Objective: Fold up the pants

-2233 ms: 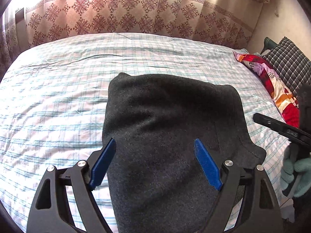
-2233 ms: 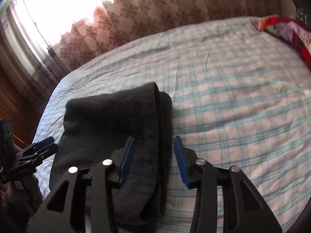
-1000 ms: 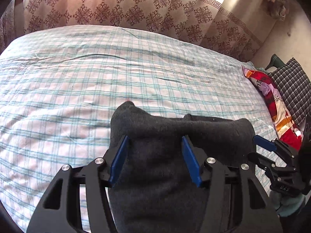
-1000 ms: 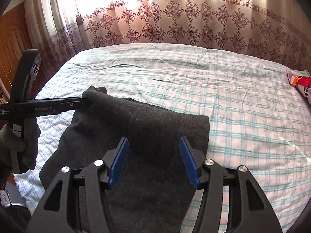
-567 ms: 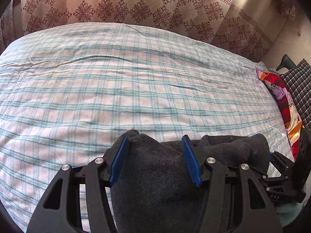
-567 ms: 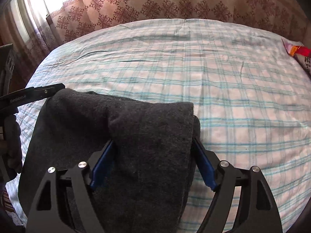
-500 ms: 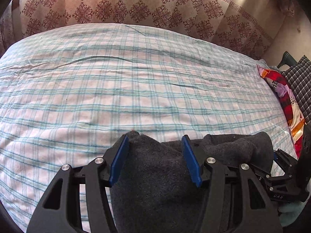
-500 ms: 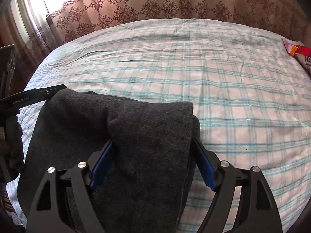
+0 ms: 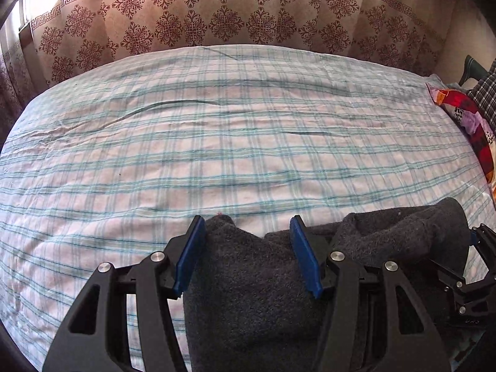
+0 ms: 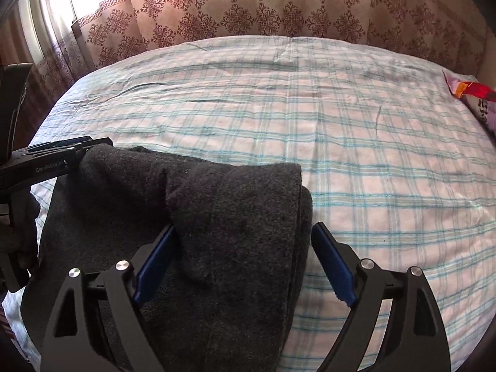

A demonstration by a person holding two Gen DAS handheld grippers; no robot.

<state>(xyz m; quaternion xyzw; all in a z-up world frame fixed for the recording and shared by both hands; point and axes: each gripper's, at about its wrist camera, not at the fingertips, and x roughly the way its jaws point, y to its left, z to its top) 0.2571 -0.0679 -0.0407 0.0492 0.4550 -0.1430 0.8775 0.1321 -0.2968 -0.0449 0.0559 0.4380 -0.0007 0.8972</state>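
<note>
Dark grey pants lie folded on the plaid bed sheet, near its front edge. My left gripper is shut on a thick bunched fold at the pants' left corner, and the fabric fills the gap between its blue pads. The right wrist view shows that gripper side-on, pinching the raised corner of the pants. My right gripper straddles the right folded edge with its jaws opening. Its right pad stands clear of the cloth. This gripper also shows in the left wrist view, at the right edge.
Plaid sheet stretches away to patterned curtains along the far side. A red patterned pillow and a checked cushion lie at the bed's right end. A gloved hand holds the left gripper's handle.
Both grippers came down and the lifted fold settled onto the rest of the pants. The right jaws spread wide off the cloth. The left jaws kept their hold.
</note>
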